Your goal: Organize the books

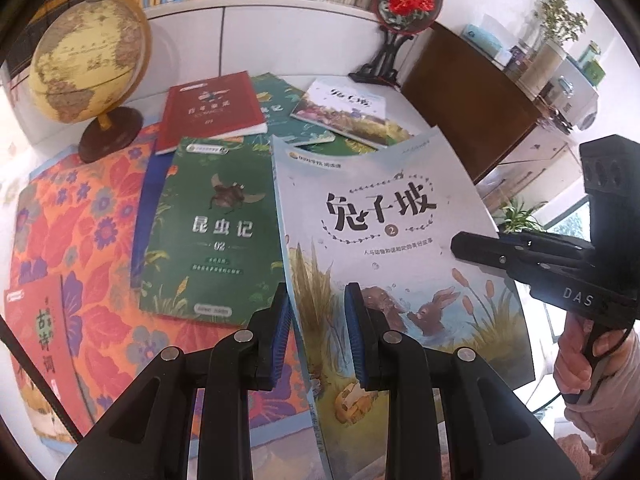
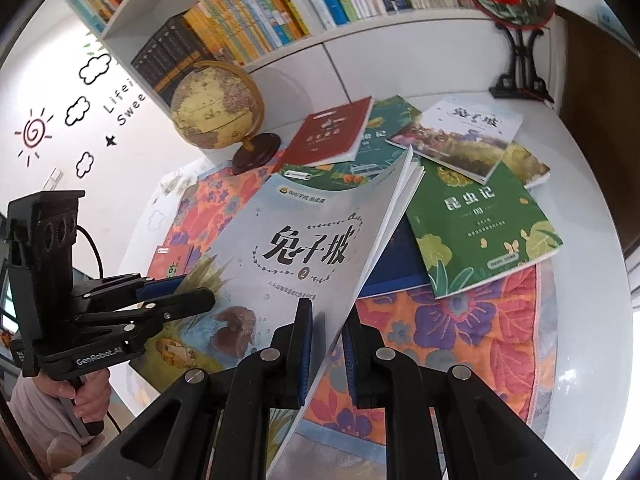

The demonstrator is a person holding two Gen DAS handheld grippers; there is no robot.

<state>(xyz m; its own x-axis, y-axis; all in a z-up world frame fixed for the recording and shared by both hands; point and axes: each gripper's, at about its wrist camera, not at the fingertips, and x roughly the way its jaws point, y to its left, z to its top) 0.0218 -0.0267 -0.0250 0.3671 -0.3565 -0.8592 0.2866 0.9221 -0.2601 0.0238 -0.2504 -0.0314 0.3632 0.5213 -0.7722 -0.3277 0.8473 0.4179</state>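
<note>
A pale blue book with rabbits on its cover [image 1: 380, 216] [image 2: 288, 240] hangs tilted above the table, held from both sides. My left gripper [image 1: 316, 300] [image 2: 196, 290] is shut on its left edge. My right gripper [image 2: 326, 320] [image 1: 460, 244] is shut on its right edge, where the pages fan out slightly. On the table lie a green insect book [image 1: 212, 232], a red book [image 1: 210, 110] [image 2: 328, 132], another rabbit book [image 1: 344, 110] [image 2: 464, 136] and a second green insect book [image 2: 480, 232].
An orange floral cloth [image 1: 80, 208] [image 2: 440, 320] covers the white round table. A globe [image 1: 88, 56] [image 2: 216, 104] stands at the back left and a flower fan ornament [image 1: 406, 2] at the back right. A small red book [image 1: 40, 344] lies near left. Full bookshelves [image 2: 280, 12] sit behind.
</note>
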